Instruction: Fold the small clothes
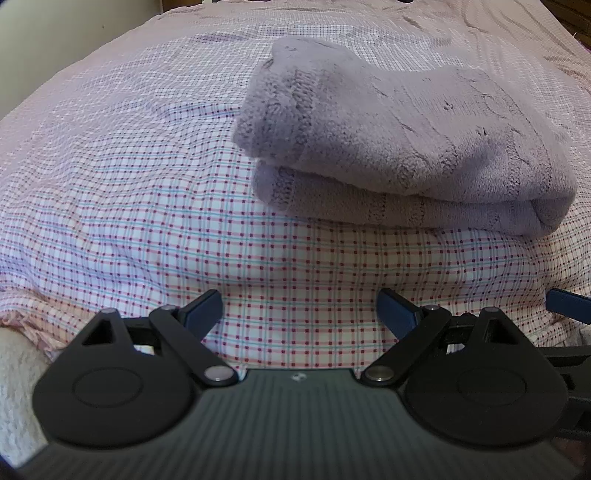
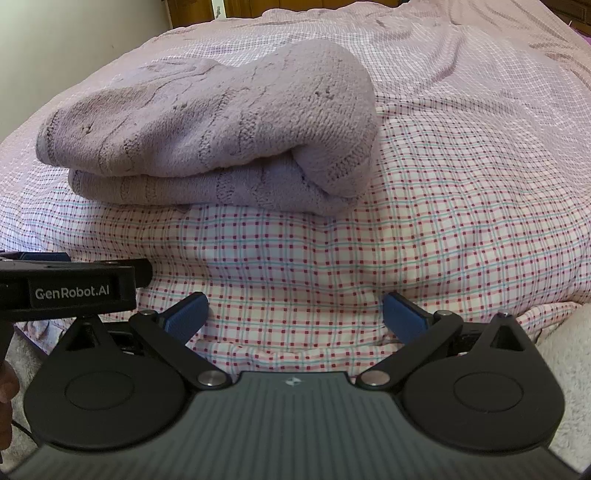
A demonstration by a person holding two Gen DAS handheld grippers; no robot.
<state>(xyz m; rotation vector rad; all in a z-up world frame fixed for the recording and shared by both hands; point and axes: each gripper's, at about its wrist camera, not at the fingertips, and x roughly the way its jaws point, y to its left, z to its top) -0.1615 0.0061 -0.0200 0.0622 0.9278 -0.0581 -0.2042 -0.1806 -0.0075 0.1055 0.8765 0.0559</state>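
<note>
A lilac knitted garment (image 1: 399, 140) lies folded in a thick bundle on the checked bedsheet (image 1: 147, 206). In the right wrist view the same garment (image 2: 207, 136) sits at the upper left. My left gripper (image 1: 299, 310) hovers over bare sheet in front of the bundle, jaws wide open and empty. My right gripper (image 2: 295, 314) is also open over the sheet, nothing between its blue pads. The left gripper's body (image 2: 70, 288) shows at the left edge of the right wrist view, and a blue pad (image 1: 569, 301) of the right gripper shows at the right edge of the left wrist view.
The bedsheet (image 2: 461, 206) covers the whole bed and is wrinkled toward the far side. A white fluffy cover (image 1: 18, 384) hangs at the near edge, seen too as fluffy cover (image 2: 569, 369). A pale wall (image 1: 55, 33) stands at the far left.
</note>
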